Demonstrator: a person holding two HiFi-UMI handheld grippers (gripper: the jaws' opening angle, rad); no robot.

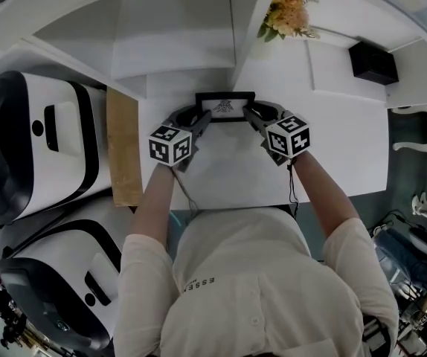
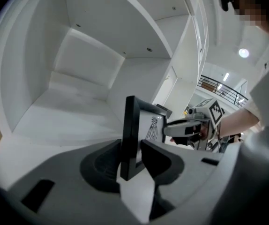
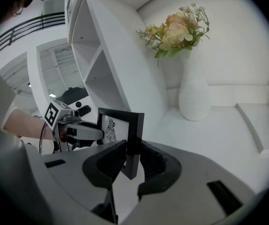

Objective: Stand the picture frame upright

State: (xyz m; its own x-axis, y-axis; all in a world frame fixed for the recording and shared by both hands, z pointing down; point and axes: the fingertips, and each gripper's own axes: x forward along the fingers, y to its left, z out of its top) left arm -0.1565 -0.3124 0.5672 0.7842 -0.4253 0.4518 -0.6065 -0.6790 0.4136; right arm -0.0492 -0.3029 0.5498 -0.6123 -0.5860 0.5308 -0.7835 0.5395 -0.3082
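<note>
The black picture frame (image 1: pixel 226 107) with a white print stands upright on the white shelf top (image 1: pixel 221 166), between my two grippers. My left gripper (image 1: pixel 198 125) has the frame's left edge (image 2: pixel 130 121) between its jaws, which stand a little wider than the edge, with a thin gap on the inner side. My right gripper (image 1: pixel 254 119) is shut on the frame's right edge (image 3: pixel 135 125), both pads pressing it. Each gripper view shows the other gripper at the frame's far side. Whether the frame's bottom rests on the surface I cannot tell.
A white vase (image 3: pixel 194 97) of flowers (image 1: pixel 288 10) stands behind and to the right. A shelf divider (image 1: pixel 247 43) rises just behind the frame. A black box (image 1: pixel 373 63) sits far right. A wooden board (image 1: pixel 123 143) and white machines (image 1: pixel 35 140) lie to the left.
</note>
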